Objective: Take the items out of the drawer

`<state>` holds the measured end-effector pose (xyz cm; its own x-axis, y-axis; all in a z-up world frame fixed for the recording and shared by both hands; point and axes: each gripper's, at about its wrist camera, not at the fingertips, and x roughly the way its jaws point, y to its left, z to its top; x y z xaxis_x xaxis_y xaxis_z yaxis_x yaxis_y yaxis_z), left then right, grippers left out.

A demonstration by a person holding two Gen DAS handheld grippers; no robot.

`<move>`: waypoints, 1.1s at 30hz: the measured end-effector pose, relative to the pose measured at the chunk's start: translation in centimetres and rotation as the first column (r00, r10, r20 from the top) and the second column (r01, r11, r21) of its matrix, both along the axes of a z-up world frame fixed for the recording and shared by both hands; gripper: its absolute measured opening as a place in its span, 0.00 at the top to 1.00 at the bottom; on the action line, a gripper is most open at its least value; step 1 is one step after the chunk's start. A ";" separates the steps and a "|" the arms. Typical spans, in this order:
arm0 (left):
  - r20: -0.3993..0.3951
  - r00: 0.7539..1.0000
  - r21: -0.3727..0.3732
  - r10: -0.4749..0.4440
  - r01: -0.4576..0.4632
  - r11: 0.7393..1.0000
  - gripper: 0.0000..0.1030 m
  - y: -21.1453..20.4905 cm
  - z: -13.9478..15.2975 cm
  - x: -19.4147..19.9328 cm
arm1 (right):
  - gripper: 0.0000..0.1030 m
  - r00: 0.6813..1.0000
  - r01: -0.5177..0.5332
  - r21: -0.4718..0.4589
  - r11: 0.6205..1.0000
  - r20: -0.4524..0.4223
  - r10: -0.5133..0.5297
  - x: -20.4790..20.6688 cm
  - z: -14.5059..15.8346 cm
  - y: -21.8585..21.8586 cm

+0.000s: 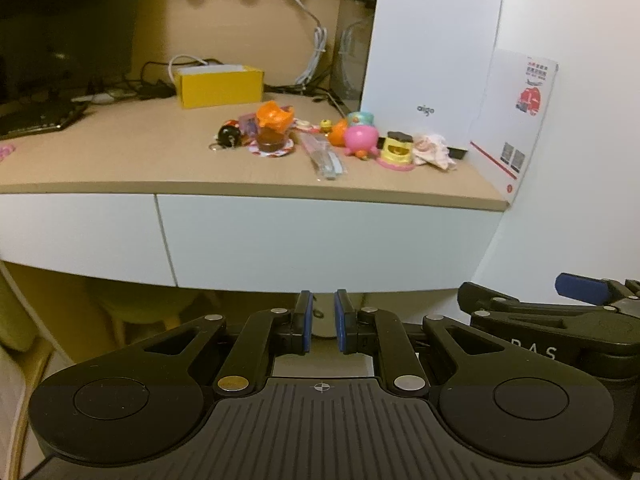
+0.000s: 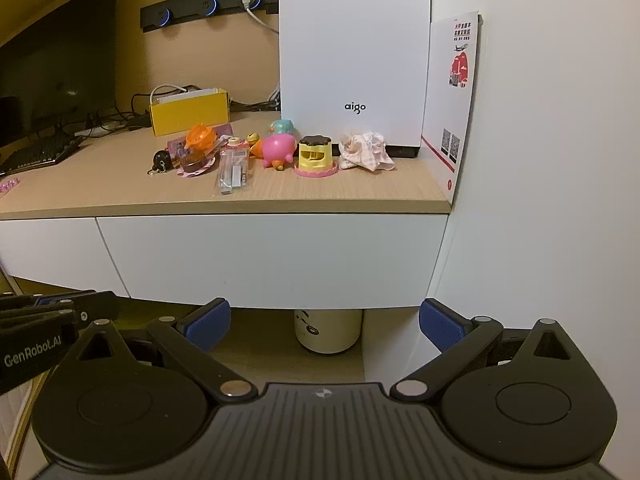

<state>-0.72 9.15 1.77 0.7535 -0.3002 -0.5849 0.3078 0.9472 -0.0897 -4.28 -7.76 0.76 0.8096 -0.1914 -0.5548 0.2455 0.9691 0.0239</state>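
The white drawer front (image 1: 320, 240) (image 2: 272, 260) under the desk edge is closed. On the desk above it lie several small items: an orange toy (image 1: 274, 118), a pink toy (image 2: 278, 150), a yellow toy (image 2: 315, 154), a crumpled cloth (image 2: 366, 152), a clear packet (image 2: 234, 172) and a black ball keychain (image 2: 162, 159). My left gripper (image 1: 323, 320) hangs below the drawer front, its blue pads nearly together with nothing between them. My right gripper (image 2: 324, 324) is beside it to the right, open wide and empty, also below the drawer.
A tall white box (image 2: 354, 60) and a leaning white card (image 2: 452, 100) stand at the desk's right end against the wall. A yellow box (image 2: 188, 114), cables, a keyboard (image 2: 36, 154) and a monitor sit further left. A cream canister (image 2: 328, 330) stands under the desk.
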 end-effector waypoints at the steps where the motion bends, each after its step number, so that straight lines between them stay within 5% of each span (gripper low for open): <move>1: 0.001 1.000 0.000 -0.003 0.003 1.000 0.86 0.0 -0.1 -0.1 | 0.02 1.000 -0.001 -0.003 1.000 -0.002 0.001 -0.1 -0.1 0.0; 33: 0.029 0.999 -0.012 0.015 -0.015 1.000 0.86 1.4 0.8 -1.8 | 0.02 1.000 -0.025 0.005 1.000 0.011 0.025 -1.0 0.2 1.2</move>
<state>-2.51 10.53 2.59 0.7743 -0.2957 -0.5595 0.2964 0.9506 -0.0923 -5.25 -6.56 0.96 0.8200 -0.1685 -0.5470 0.2213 0.9747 0.0314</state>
